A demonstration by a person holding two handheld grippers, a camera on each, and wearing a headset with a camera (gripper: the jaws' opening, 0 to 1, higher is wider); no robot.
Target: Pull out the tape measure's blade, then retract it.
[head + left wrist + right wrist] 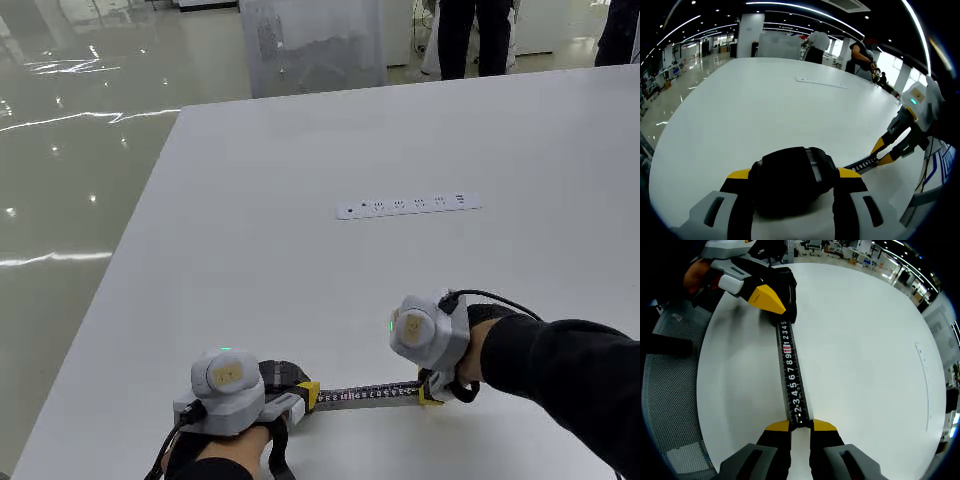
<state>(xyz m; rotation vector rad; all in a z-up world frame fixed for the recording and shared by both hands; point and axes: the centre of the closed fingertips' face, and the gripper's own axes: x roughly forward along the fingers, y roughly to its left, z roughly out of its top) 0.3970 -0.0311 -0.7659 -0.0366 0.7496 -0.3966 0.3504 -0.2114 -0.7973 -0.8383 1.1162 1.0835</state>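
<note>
Head view: on the white table (300, 250), the left gripper (292, 388) sits at 7 o'clock, closed around the black tape measure case (283, 374). The blade (365, 393) runs from the case toward 3 o'clock, flat on the table, to the right gripper (430, 394) at 5 o'clock. A power strip (408, 206) lies well apart toward 12 o'clock.

Left gripper view: both yellow-tipped jaws press the sides of the case (790, 185) at 6 o'clock. The blade (862, 164) leads toward 3 o'clock to the right gripper (883, 152).

Right gripper view: the jaws pinch the blade's end at 6 o'clock. The numbered blade (790, 370) stretches toward 12 o'clock to the case (784, 282), which the left gripper (774, 296) clamps at 11 o'clock.
</note>
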